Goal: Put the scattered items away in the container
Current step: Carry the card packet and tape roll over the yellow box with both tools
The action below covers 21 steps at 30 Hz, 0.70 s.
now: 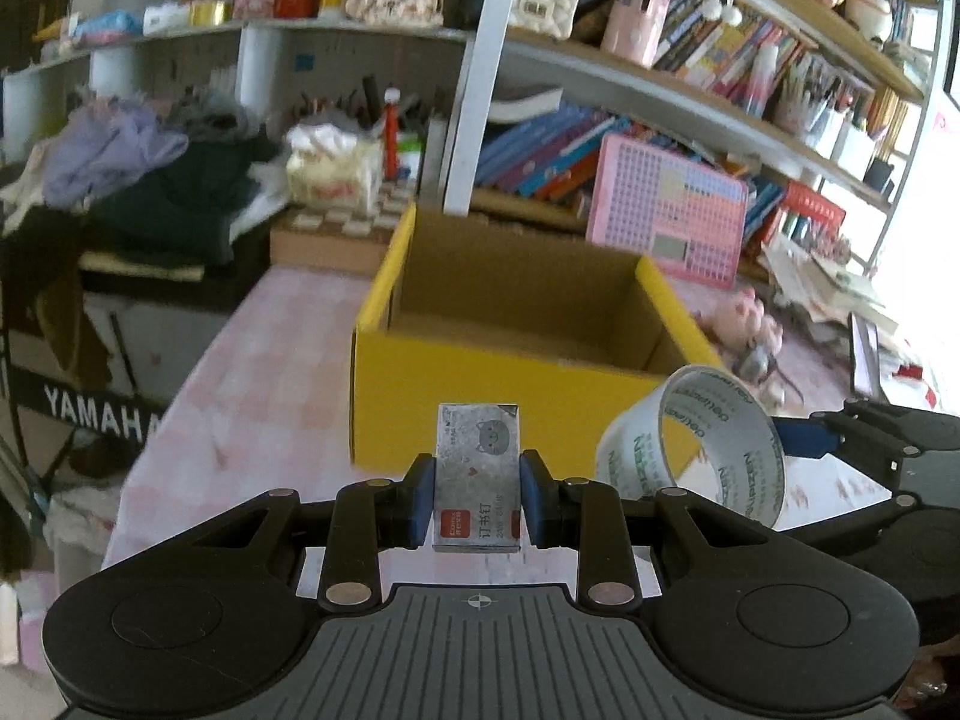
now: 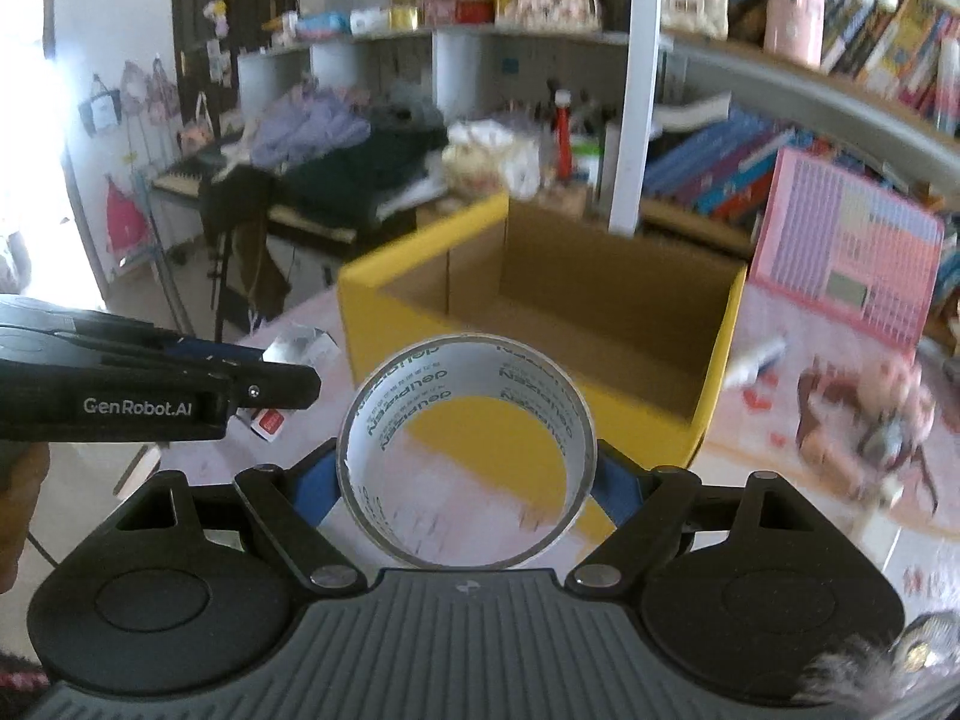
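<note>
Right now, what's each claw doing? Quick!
Left claw: closed on the small staple box.
Right claw: closed around the tape roll.

My left gripper [image 1: 478, 495] is black with blue pads, and it holds a grey staple box [image 1: 478, 474] printed with a grey cat face and a red label. My right gripper [image 2: 467, 474] is black and blue too, around a tape roll [image 2: 467, 456] whose white inside carries green and dark lettering. The box [image 1: 528, 360] ahead is bright yellow outside and plain brown cardboard inside. The tabletop [image 1: 270, 372] is covered in a pale pink and white check. Behind stands a pink board [image 1: 666, 210] patterned with a grid of small squares.
</note>
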Each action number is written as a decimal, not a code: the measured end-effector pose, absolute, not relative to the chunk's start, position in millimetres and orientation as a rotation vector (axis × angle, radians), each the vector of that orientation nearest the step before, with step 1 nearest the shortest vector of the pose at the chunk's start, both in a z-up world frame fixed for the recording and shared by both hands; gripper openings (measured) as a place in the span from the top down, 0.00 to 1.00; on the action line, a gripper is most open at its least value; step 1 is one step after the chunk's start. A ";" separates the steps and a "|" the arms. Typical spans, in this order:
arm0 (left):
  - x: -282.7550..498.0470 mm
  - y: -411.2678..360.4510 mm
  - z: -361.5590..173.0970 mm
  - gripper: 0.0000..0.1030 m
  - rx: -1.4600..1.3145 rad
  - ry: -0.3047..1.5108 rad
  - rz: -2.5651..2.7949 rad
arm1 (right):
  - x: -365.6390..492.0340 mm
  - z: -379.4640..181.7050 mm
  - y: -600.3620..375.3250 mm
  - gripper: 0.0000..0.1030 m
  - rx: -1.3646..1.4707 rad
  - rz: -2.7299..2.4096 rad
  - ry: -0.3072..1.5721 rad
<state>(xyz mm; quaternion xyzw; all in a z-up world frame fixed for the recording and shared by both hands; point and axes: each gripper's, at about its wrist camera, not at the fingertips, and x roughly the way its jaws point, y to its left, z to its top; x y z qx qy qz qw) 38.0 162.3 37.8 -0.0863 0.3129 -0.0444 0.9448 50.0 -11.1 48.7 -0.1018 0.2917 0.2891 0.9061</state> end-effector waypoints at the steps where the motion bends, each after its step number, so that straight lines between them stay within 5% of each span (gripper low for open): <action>1: 43.4 162.4 41.8 0.73 -0.169 0.624 -0.091 | 54.7 52.8 -11.3 0.19 -0.212 0.598 0.585; 21: 194.7 144.2 52.5 0.73 -0.027 0.618 -0.157 | 213.4 52.5 6.2 0.19 -0.428 0.641 0.618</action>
